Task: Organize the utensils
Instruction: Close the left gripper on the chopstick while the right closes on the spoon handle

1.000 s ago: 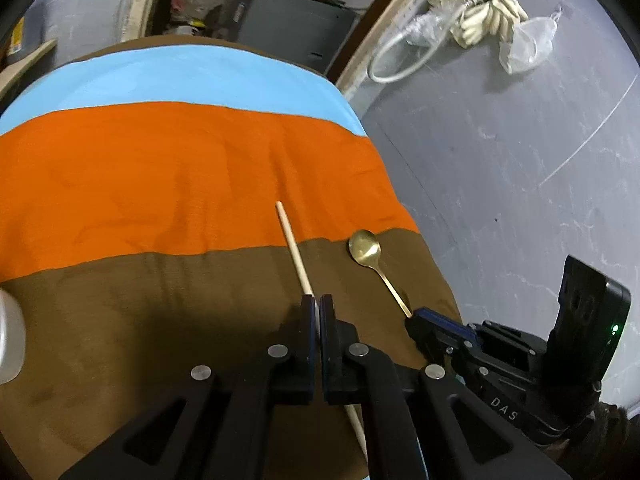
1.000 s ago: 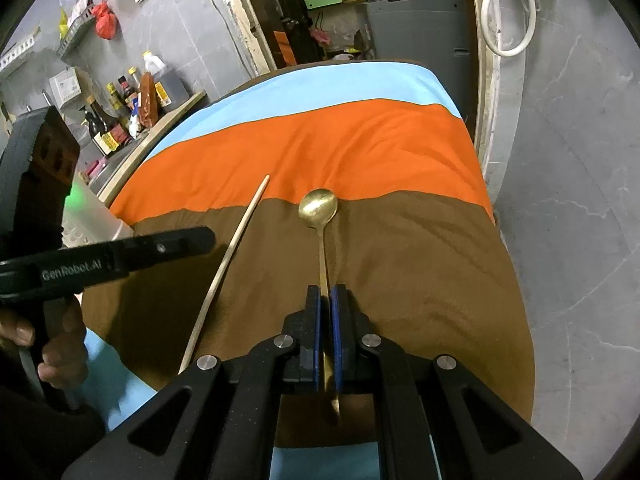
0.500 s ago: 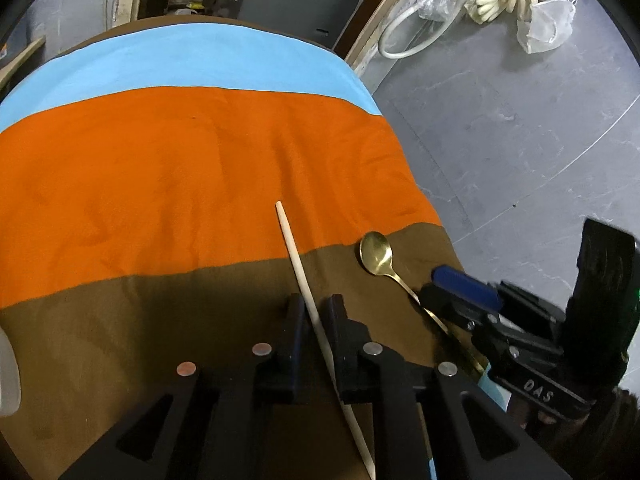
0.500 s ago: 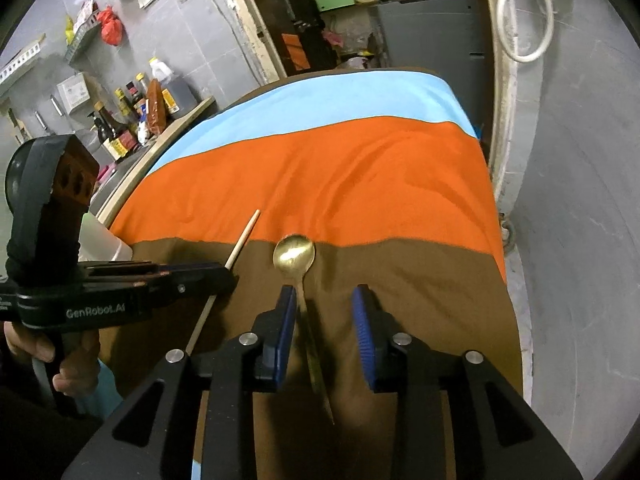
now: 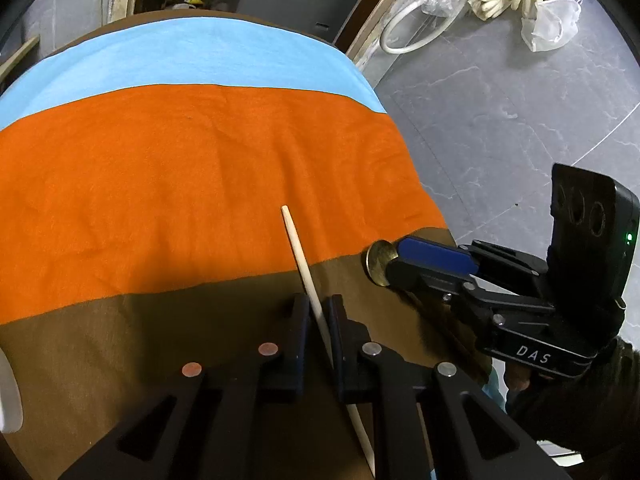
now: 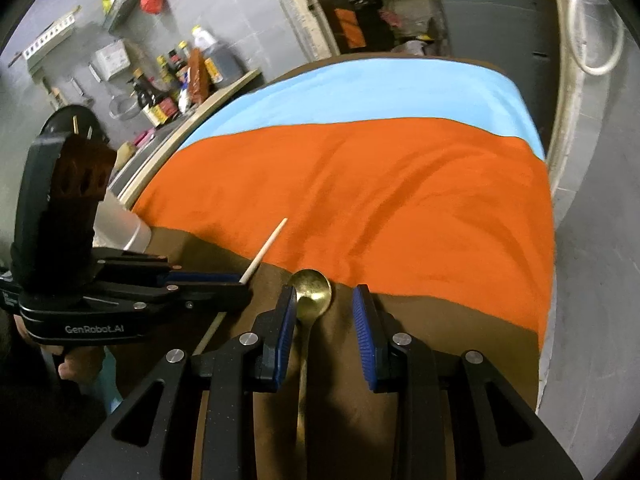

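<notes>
Cloth banded light blue, orange and brown from 12 to 6 o'clock, gold spoon, pale wooden chopstick, blue-padded black right gripper

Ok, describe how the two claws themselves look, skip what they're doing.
Both are matte black with silver rivets. The left claw reads "GenRobot.AI" on its side. The right claw has ribbed blue pads, "DAS" lettering and a small green light.

Both grippers low, jaws parted

Left gripper points toward 12 o'clock, jaws slightly apart; right gripper sits at its 3 o'clock, jaws wide, each hand-held.
</notes>
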Demonstrator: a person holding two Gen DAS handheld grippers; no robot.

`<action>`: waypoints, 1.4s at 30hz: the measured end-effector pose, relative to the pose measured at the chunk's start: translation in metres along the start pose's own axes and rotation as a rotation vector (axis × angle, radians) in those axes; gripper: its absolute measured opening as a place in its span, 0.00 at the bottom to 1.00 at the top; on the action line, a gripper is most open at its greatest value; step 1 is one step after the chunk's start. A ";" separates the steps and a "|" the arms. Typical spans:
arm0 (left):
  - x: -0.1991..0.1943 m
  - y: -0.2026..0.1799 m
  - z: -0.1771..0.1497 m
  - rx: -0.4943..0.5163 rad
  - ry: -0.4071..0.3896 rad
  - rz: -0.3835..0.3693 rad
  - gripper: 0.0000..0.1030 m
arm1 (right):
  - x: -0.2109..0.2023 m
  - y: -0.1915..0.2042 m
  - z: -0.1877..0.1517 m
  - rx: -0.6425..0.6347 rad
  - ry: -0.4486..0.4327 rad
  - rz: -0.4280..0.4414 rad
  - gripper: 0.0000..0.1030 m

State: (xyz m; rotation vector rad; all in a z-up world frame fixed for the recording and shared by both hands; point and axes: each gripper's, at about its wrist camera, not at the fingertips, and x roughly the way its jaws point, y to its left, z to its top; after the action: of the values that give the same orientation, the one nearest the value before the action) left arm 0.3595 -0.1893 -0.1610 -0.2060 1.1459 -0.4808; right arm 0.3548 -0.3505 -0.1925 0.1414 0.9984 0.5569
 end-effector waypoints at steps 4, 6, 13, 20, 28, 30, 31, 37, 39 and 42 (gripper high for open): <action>0.001 0.000 0.001 0.007 0.010 0.002 0.11 | 0.006 -0.004 0.007 0.010 0.032 0.036 0.15; 0.001 0.001 0.002 0.005 0.014 -0.003 0.11 | 0.008 -0.004 0.007 0.011 0.046 0.043 0.15; 0.003 0.001 0.003 0.000 0.017 -0.007 0.11 | 0.013 0.000 0.006 0.040 0.076 0.040 0.16; 0.004 0.005 0.004 -0.028 0.013 -0.022 0.10 | 0.018 0.009 0.006 0.106 0.096 -0.007 0.09; -0.004 0.002 -0.004 -0.028 -0.004 0.008 0.06 | 0.011 0.017 -0.001 0.171 0.106 -0.027 0.03; -0.011 0.000 -0.011 -0.020 -0.009 0.041 0.05 | 0.007 0.026 -0.005 0.156 0.102 -0.042 0.02; -0.014 0.001 -0.014 -0.020 -0.011 0.054 0.05 | 0.004 0.030 -0.007 0.146 0.102 -0.047 0.02; -0.035 0.012 -0.037 -0.035 0.002 0.098 0.05 | 0.001 0.056 -0.015 0.079 0.124 -0.074 0.02; -0.037 0.016 -0.041 -0.038 0.012 0.086 0.05 | 0.004 0.060 -0.018 0.083 0.137 -0.065 0.02; -0.036 0.019 -0.042 -0.031 0.028 0.074 0.06 | 0.006 0.062 -0.017 0.076 0.161 -0.060 0.03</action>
State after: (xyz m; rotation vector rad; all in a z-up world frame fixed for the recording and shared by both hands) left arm 0.3149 -0.1525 -0.1557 -0.1838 1.1842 -0.4022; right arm 0.3194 -0.2967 -0.1843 0.1350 1.1773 0.4810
